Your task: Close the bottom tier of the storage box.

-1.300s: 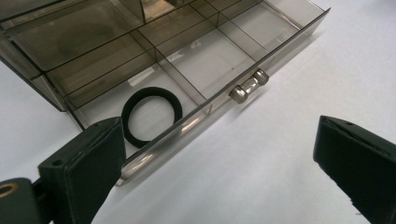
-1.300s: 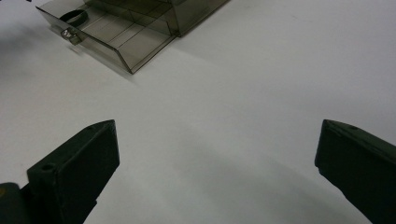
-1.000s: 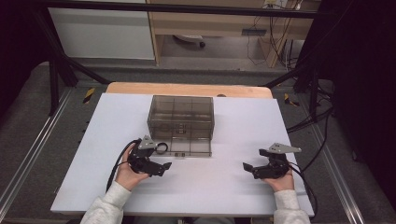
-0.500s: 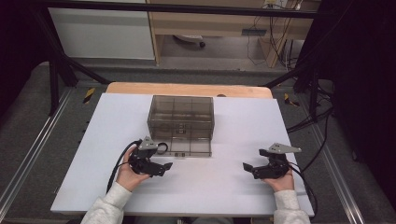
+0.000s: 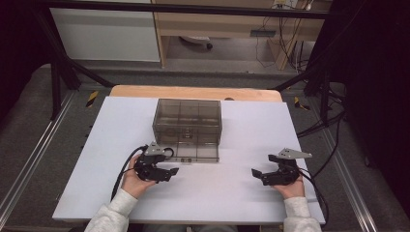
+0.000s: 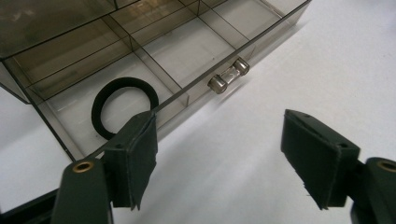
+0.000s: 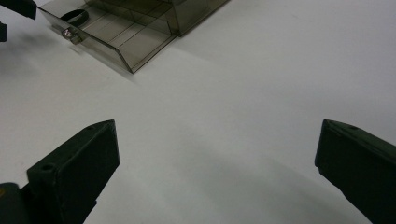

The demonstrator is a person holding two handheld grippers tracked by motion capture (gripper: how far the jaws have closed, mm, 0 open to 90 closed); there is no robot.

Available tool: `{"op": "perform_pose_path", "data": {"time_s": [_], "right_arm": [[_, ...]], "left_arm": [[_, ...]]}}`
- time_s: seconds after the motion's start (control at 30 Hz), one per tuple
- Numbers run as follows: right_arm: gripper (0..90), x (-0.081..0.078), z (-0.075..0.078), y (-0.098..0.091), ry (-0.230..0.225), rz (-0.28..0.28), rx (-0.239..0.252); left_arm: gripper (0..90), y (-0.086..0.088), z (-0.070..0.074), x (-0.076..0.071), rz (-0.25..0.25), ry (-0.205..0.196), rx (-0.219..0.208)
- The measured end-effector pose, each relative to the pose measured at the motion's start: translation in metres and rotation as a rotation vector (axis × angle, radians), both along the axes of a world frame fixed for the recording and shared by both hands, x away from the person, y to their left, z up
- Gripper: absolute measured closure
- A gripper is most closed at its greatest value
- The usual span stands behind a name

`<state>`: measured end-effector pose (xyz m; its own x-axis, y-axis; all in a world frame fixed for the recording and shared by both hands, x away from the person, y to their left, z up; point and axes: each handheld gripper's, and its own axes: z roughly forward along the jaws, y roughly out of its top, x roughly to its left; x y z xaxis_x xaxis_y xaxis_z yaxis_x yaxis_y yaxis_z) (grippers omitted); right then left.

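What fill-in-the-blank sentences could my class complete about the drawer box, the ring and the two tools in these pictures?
1. The black ring lies inside the pulled-out ____ of the smoky plastic box.
2. The jaws of the left tool stand ____.
3. The right tool holds ____.
4. The table top is ____ in colour.

Missing words: drawer; open; nothing; white
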<state>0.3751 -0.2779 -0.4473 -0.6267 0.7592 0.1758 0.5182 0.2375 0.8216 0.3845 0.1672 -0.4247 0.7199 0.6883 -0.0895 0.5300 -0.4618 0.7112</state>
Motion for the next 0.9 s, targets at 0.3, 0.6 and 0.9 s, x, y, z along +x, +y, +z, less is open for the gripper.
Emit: {"op": "perform_pose_path", "data": {"time_s": [0.3, 0.6, 0.9], "right_arm": [[0.3, 0.0001, -0.0003, -0.0007, -0.002, 0.001, 0.001], [0.3, 0.0002, -0.0006, -0.0005, -0.001, 0.003, 0.002], [0.4, 0.0004, -0.0008, -0.0006, -0.002, 0.003, 0.001]], "left_arm": [[40.8, -0.0035, -0.0030, 0.0005, -0.006, 0.016, 0.005], [51.9, -0.0057, -0.0051, 0.0014, -0.002, 0.025, 0.014], [62.1, -0.0089, -0.0079, 0.0020, -0.006, 0.036, 0.026]]}}
